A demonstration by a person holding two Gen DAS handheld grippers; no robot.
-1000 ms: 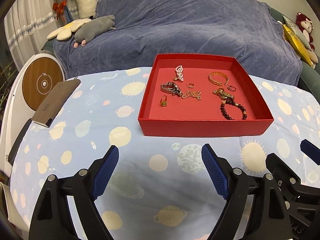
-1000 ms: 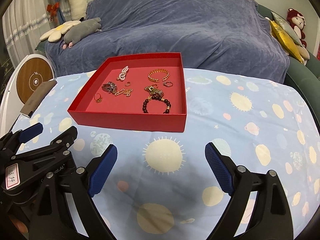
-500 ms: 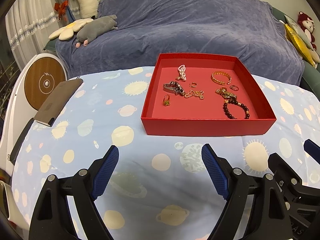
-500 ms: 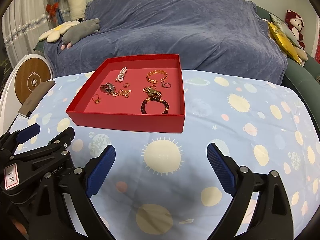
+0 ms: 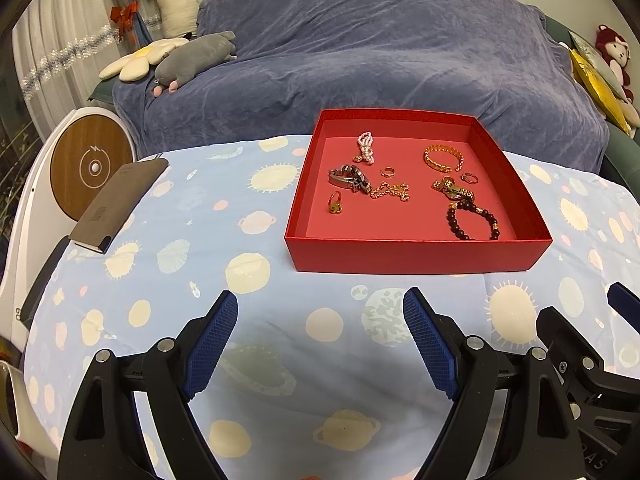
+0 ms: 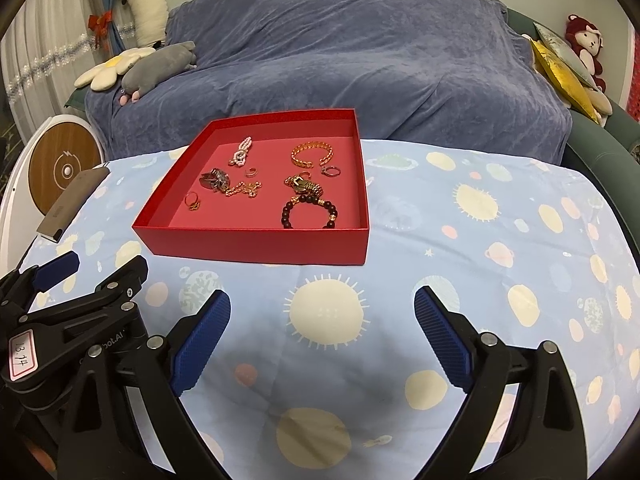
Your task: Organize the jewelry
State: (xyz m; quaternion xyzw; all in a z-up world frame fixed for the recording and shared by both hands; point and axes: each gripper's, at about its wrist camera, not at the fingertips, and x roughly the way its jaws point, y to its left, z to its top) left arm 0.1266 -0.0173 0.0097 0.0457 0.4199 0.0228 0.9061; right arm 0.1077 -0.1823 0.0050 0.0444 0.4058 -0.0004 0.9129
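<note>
1. Far to the left of your left hand-held gripper (image 5: 320, 312), a flat dark grey case (image 5: 118, 204) lies on the bench (image 5: 280, 340), near its left edge; a white device with a round wooden face (image 5: 90, 168) stands beyond it.
2. Your left hand-held gripper hangs over the planet-print cloth with its blue pads (image 5: 210, 344) spread wide and nothing between them.
3. Ahead of that gripper and a little to its right sits the red box (image 5: 416, 254), open-topped, resting on the bench well clear of the pads.
4. Inside the box, from left: a gold ring (image 5: 335, 203) nearest you, a silver link bracelet (image 5: 349, 178) behind it, a pink bead piece (image 5: 366, 148) towards the far wall, and a thin gold chain (image 5: 390, 191) touching the silver bracelet.
5. Further right in the box lie a small ring (image 5: 387, 171), a gold chain bracelet (image 5: 442, 158), a hoop earring (image 5: 469, 177), a gold watch-like piece (image 5: 454, 191) and a dark bead bracelet (image 5: 472, 222) closest to the near wall.
6. Your right hand-held gripper (image 6: 322, 308) hovers just beside the left one, also over the cloth, its pads (image 6: 440, 336) spread apart and empty; from it the box lies ahead and to the left.
7. Behind the bench, a blue-covered sofa (image 6: 360, 52) carries plush toys (image 6: 140, 64) at its left end.
</note>
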